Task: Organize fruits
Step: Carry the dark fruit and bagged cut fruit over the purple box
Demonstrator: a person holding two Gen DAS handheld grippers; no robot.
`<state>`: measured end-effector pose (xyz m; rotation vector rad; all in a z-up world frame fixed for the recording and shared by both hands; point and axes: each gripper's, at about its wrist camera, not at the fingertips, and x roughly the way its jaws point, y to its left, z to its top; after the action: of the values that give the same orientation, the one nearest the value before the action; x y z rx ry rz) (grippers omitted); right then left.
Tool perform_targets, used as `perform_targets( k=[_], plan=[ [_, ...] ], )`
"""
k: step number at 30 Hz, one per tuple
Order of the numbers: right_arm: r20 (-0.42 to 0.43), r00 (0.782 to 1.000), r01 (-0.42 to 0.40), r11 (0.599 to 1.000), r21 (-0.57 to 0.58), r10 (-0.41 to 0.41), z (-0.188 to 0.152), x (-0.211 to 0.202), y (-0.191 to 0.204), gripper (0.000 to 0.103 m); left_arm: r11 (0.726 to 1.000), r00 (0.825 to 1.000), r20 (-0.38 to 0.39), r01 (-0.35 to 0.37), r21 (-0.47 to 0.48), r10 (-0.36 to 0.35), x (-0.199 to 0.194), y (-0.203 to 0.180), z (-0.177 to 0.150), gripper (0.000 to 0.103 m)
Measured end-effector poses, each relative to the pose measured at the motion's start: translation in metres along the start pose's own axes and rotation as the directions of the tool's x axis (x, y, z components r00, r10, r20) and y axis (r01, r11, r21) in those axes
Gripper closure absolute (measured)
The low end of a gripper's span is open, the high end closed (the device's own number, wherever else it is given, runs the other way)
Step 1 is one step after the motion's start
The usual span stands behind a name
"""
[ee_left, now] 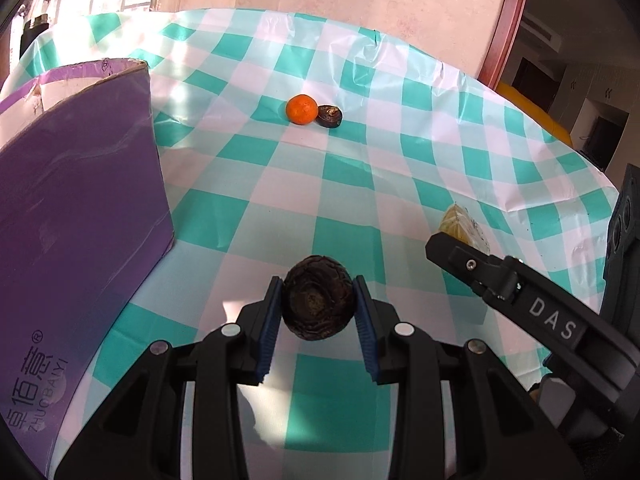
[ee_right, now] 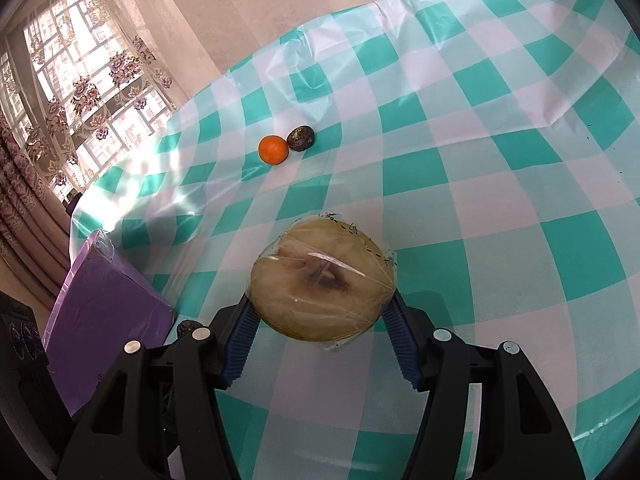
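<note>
My left gripper (ee_left: 318, 304) is shut on a dark wrinkled round fruit (ee_left: 318, 302), held above the checked tablecloth. My right gripper (ee_right: 322, 316) is shut on a yellow cut fruit wrapped in clear film (ee_right: 322, 280); in the left wrist view that wrapped fruit (ee_left: 460, 222) shows behind the right gripper's finger at the right. An orange (ee_left: 301, 109) and a second dark fruit (ee_left: 330, 115) lie touching each other far out on the table; they also show in the right wrist view as the orange (ee_right: 273, 149) and the dark fruit (ee_right: 301, 137).
A purple cardboard box (ee_left: 80, 216) with an open top stands at the left, close to the left gripper; it also shows in the right wrist view (ee_right: 104, 300). The table with the teal and white checked cloth (ee_left: 360, 184) ends near a wall and curtained window.
</note>
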<state>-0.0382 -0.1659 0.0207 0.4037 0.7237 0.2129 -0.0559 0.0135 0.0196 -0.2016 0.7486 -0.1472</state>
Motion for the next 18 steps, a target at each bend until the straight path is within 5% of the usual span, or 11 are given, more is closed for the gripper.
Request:
perform_targets(
  k=[9, 18],
  plan=[
    [0.039, 0.999, -0.016, 1.000, -0.007, 0.017, -0.006, -0.011, 0.004, 0.044, 0.999, 0.996, 0.077, 0.052, -0.017, -0.050, -0.020, 0.006, -0.004, 0.068],
    [0.116, 0.991, -0.064, 0.998, -0.007, 0.064, -0.008, -0.027, 0.005, 0.044, 0.999, 0.985, 0.171, -0.007, -0.034, 0.013, -0.047, 0.012, -0.012, 0.068]
  ],
)
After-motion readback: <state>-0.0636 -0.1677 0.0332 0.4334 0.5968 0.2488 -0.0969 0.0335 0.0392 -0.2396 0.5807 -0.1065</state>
